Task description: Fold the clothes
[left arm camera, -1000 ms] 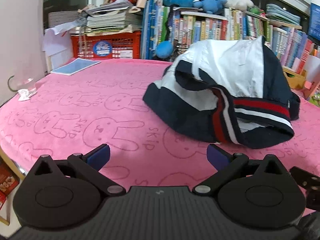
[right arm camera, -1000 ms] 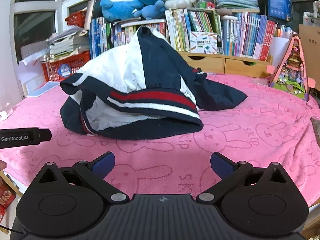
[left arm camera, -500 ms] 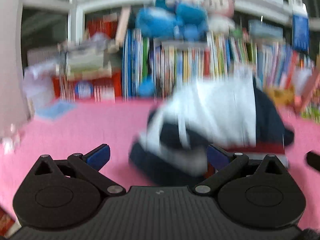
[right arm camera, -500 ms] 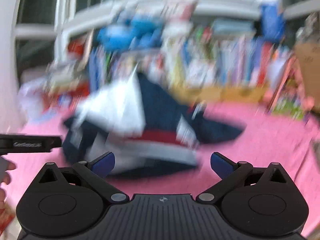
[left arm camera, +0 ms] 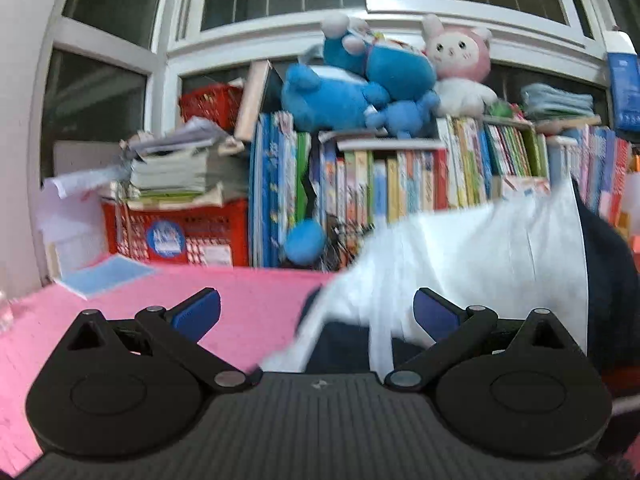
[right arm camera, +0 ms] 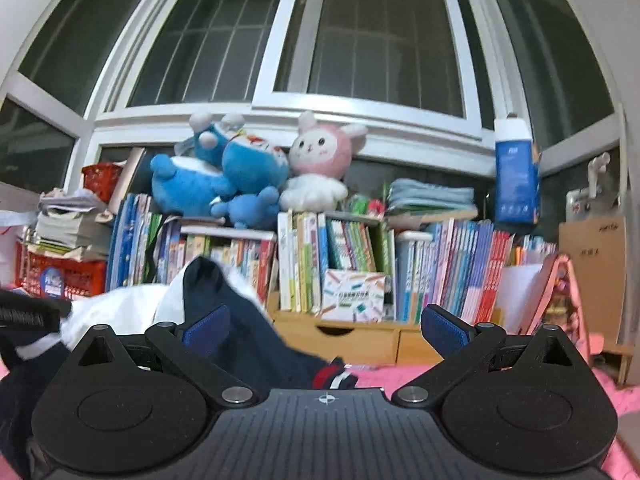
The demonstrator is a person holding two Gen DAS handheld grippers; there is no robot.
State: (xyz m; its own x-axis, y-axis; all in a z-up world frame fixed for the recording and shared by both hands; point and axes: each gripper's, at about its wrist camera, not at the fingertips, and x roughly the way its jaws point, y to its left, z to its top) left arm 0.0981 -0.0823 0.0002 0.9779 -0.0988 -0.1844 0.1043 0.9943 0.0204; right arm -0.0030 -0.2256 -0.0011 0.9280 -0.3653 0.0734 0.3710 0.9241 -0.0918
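Jacket (left arm camera: 472, 256), navy and white, lies crumpled on the pink towel (left arm camera: 256, 300) that covers the table, and both my tools sit low and close against it. My left gripper (left arm camera: 316, 308) has its jaws spread wide with nothing between the blue pads; the right-hand pad stands in front of the white panel of the cloth, but I cannot tell whether it touches. My right gripper (right arm camera: 326, 326) is just as wide apart and empty, its left pad over the dark navy folds and its right pad over bare towel. From the right wrist view the jacket (right arm camera: 224, 320) fills the lower left, with a red-and-white striped cuff (right arm camera: 332, 376) poking out just ahead of the gripper body. At the left edge of that view a black bar of my other tool (right arm camera: 28, 312) juts in over the cloth.

Past the garment, along the far edge of the table, stands a row of upright books (right arm camera: 340, 264) over a wooden drawer unit (right arm camera: 340, 336). A red basket (left arm camera: 176, 232) piled with papers sits toward the far left corner. Blue plush toys (left arm camera: 352, 84) and a pink rabbit plush (left arm camera: 460, 60) rest on top of the books, before dark window panes (right arm camera: 380, 28).
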